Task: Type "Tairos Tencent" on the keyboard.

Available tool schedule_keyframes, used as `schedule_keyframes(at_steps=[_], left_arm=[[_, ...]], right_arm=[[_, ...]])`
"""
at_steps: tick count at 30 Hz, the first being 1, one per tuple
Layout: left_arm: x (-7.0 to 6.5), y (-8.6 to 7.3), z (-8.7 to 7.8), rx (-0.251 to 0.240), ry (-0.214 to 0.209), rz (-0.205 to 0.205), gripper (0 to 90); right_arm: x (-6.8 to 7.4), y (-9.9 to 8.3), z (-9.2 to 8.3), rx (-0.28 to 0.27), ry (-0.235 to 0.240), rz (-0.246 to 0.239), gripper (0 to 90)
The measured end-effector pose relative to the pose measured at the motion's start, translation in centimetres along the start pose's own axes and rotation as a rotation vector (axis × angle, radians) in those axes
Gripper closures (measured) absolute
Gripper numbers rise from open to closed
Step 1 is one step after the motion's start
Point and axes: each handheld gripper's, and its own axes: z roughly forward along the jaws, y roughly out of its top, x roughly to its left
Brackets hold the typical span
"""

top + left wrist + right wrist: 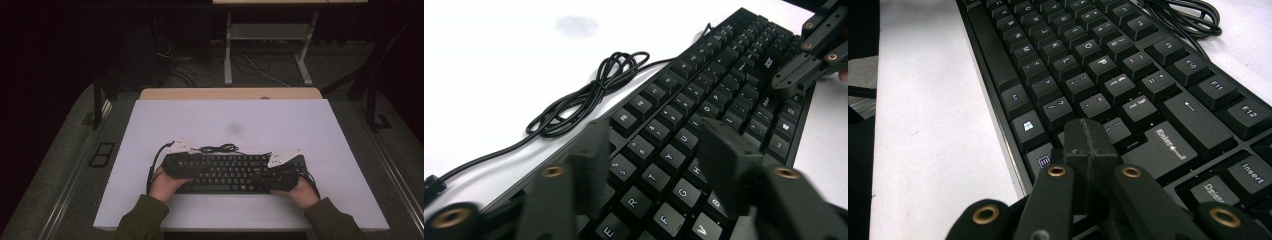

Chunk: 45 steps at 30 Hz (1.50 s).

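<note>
A black keyboard (235, 172) is seen lying flat on the white table top (230, 125), in the lower middle of the high view, long side running left to right. Its cable (218, 148) is coiled loosely on the white surface just above the keyboard's upper edge; in the left gripper view the same cable (589, 95) is seen in the upper left of the frame, trailing down to the left edge.

The left gripper (176, 167) is placed over the left end of the keyboard, lower left of centre in the high view, with the person's left hand (165, 186) below it. In the left gripper view its jaws are seen spread apart above the letter keys, one at the lower left and one at the lower right of the frame; nothing is pinched between them. Whether the tips touch the keys cannot be told.

The right gripper (280, 177) is placed over the right end of the keyboard, with the right hand (301, 192) below it. In the right gripper view its jaws are seen pressed together at the bottom centre of the frame, the joined tips (1091, 145) resting over the keys just left of the Enter key (1168, 145). Nothing is held between them.

A faint grey smudge (235, 129) is noted on the table top above the cable.
</note>
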Motion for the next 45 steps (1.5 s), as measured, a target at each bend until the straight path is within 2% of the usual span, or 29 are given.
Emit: schedule_keyframes(at_steps=[3,4,5,9,11,12,18,24,27,45], left_arm=[[0.1,0.0,0.2,0.013,-0.008,-0.002,59.9],[0.1,0.1,0.2,0.018,-0.011,0.001,59.9],[0.1,0.1,0.3,0.025,-0.014,0.005,67.7],[0.0,0.3,0.5,0.044,-0.02,0.01,81.5],[-0.1,0.4,0.6,0.06,-0.022,0.015,84.3],[-0.2,0.5,0.8,0.072,-0.023,0.015,89.2],[-0.3,0.4,1.2,0.109,-0.021,0.023,89.3],[-0.2,0.2,1.4,0.124,-0.015,0.009,89.3],[-0.1,0.1,1.5,0.138,-0.015,0.017,89.3],[0.0,0.0,1.5,0.153,-0.014,0.029,89.3]], right_arm=[[0.0,0.0,0.0,0.0,-0.001,0.0,89.5],[0.0,0.0,0.0,0.0,-0.001,0.0,89.5],[0.0,0.0,0.0,0.0,0.0,0.0,89.5],[0.0,0.0,0.0,0.001,-0.001,0.0,89.5],[0.0,0.0,0.0,0.0,-0.001,0.0,89.5],[0.0,0.0,0.0,0.001,-0.001,0.0,89.5],[0.0,0.0,0.0,0.001,-0.001,0.0,89.5],[0.0,0.0,0.0,0.002,-0.002,0.0,89.5],[0.0,0.0,0.0,0.001,-0.002,0.0,89.5],[0.0,0.0,0.0,0.001,-0.001,0.0,89.5]])
